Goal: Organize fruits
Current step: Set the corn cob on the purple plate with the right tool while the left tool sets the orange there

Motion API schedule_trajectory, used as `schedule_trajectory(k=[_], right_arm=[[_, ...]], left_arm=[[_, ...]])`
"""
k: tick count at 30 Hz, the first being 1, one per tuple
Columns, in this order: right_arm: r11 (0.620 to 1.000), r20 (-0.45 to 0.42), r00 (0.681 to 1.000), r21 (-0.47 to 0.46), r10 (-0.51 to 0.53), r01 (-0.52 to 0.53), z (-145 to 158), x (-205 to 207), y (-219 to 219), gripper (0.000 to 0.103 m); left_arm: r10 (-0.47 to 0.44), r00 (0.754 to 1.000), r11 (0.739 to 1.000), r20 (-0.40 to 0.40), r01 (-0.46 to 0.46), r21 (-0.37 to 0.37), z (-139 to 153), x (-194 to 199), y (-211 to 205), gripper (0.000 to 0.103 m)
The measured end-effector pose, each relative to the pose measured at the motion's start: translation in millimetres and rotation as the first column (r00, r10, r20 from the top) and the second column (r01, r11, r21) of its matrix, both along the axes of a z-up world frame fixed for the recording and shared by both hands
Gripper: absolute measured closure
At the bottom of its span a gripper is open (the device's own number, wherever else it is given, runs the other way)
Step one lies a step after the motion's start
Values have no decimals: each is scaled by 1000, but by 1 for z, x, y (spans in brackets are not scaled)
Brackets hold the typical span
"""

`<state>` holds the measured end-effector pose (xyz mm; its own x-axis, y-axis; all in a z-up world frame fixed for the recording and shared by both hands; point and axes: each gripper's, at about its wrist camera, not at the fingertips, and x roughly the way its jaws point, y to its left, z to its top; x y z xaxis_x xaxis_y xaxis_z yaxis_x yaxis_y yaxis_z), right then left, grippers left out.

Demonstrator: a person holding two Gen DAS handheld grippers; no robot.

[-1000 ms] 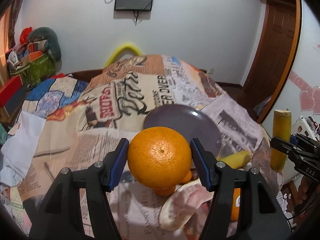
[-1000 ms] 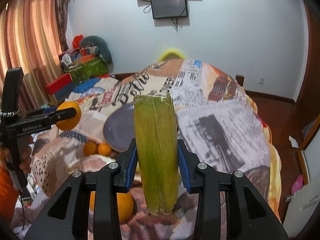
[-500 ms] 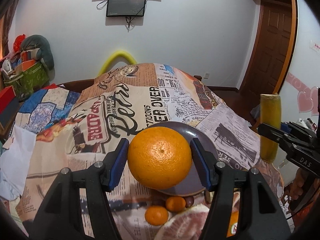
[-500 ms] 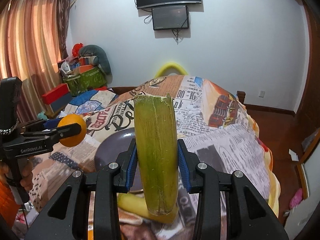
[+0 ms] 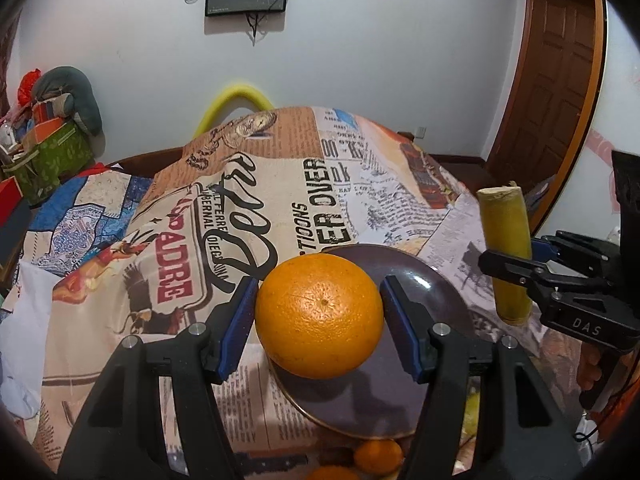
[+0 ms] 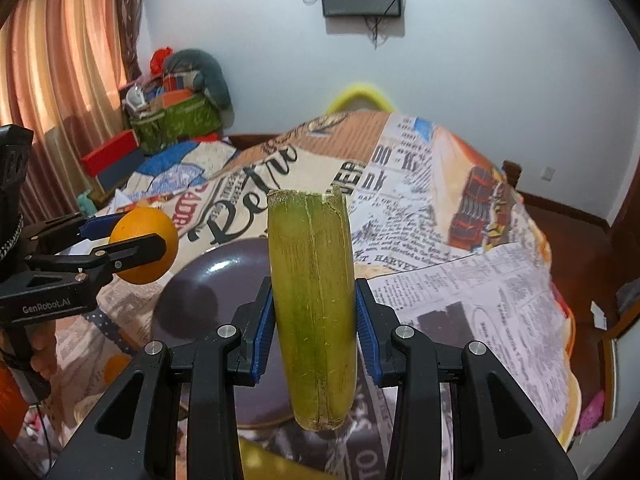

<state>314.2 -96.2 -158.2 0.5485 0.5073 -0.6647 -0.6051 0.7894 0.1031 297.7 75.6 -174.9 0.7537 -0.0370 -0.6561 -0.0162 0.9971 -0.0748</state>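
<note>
Orange (image 5: 319, 316) and cane stalk (image 6: 313, 316) in tongs

My left gripper (image 5: 318, 316) pinches a dimpled, waxy orange (image 5: 319, 316); at five o'clock the plate (image 5: 436, 292) shines glossy; my sugarcane piece (image 6: 314, 312) looks fibrous, matt, over printed cloth (image 5: 280, 184)

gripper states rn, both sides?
Left gripper: closed on the orange, held above the plate.
Right gripper: closed on the sugarcane piece, upright.
</note>
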Motion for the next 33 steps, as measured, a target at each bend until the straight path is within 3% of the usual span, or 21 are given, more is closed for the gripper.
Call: schedule_trajectory(k=[7, 12, 23, 33], right_arm=[[998, -78, 996, -38, 44, -47, -14, 20, 16, 69], [993, -117, 991, -91, 60, -71, -26, 29, 29, 69], [983, -192, 978, -143, 85, -114, -44, 43, 40, 69], [982, -158, 982, -139, 106, -129, -36, 39, 43, 68]], left_arm=[[-1, 998, 1000, -71, 1, 6, -24, 25, 3, 41], [-22, 991, 998, -130, 14, -64, -36, 41, 11, 41], [-25, 983, 1000, -184, 21, -22, -51, 56, 10, 41], [-30, 979, 999, -202, 27, -19, -54, 59, 7, 40]])
